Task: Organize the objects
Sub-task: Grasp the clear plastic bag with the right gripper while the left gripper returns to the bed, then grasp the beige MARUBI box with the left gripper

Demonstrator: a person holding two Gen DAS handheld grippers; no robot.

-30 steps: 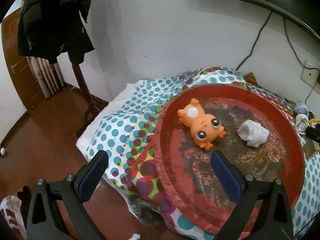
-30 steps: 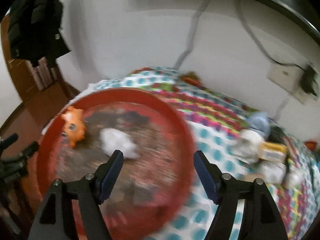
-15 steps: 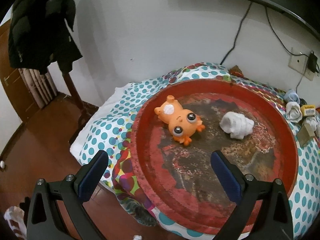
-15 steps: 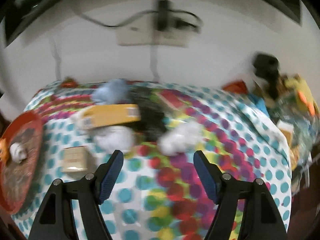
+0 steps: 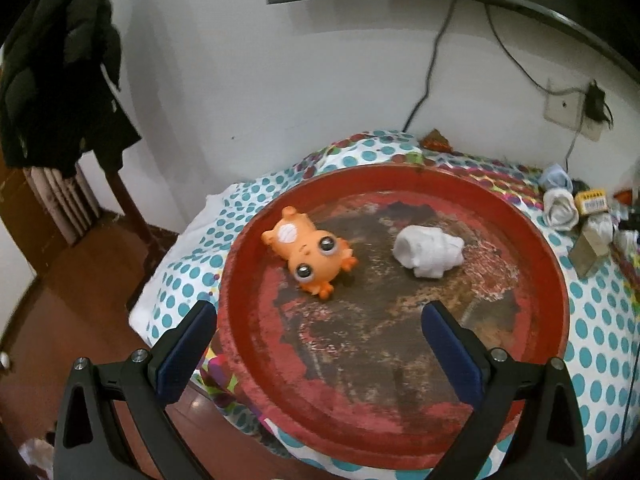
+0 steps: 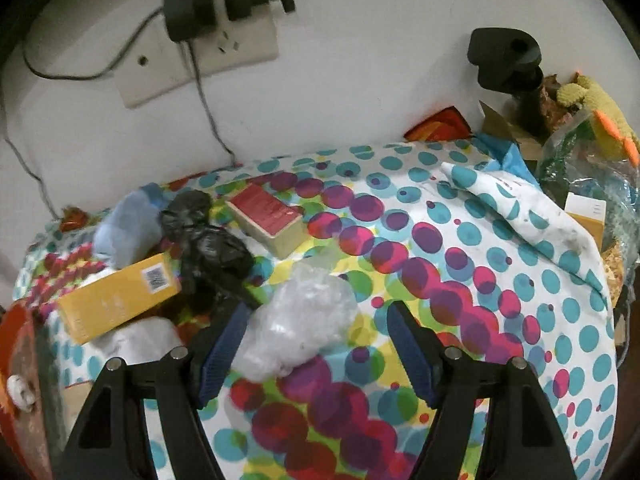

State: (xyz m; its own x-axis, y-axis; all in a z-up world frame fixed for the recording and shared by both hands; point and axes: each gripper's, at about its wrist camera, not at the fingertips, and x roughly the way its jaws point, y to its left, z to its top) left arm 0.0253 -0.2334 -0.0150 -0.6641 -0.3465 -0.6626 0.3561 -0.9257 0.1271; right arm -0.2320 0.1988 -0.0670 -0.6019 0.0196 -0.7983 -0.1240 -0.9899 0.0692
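- Two hand-held grippers are in play, both with jaws spread wide and nothing clamped: the left hand-held gripper [image 5: 320,344] hovers over the near part of the red tray [image 5: 248,344], and the right hand-held gripper [image 6: 316,344] hangs above the spotted cloth [image 6: 500,272] on the surface.
- The clear crumpled plastic bag [image 6: 304,328] lies between the right jaws, close to the left finger [image 6: 224,344]; whether that finger touches it I cannot tell.
- Already in the tray are an orange toy animal [image 5: 308,254] on its back and a white wad [image 5: 430,250], well apart from each other.
- Waiting outside the tray, left of the bag, are a yellow box [image 6: 120,298], a black crumpled bag [image 6: 208,248], a red-topped box [image 6: 268,220] and a pale blue bundle [image 6: 128,232].
- Risk, as I judge it: the plastic bag is soft and slippery, so jaws closing on a thin fold could pinch only film and let it slide out on the way to the tray.
- Risk: the left finger sits near the black bag, and a careless closing might drag that along or nudge the yellow box.
- Risk: closing too low could catch the cloth and tug everything resting on it.
- Risk: the tray overhangs the surface's near edge in the left view, so pressing down there might tip it.
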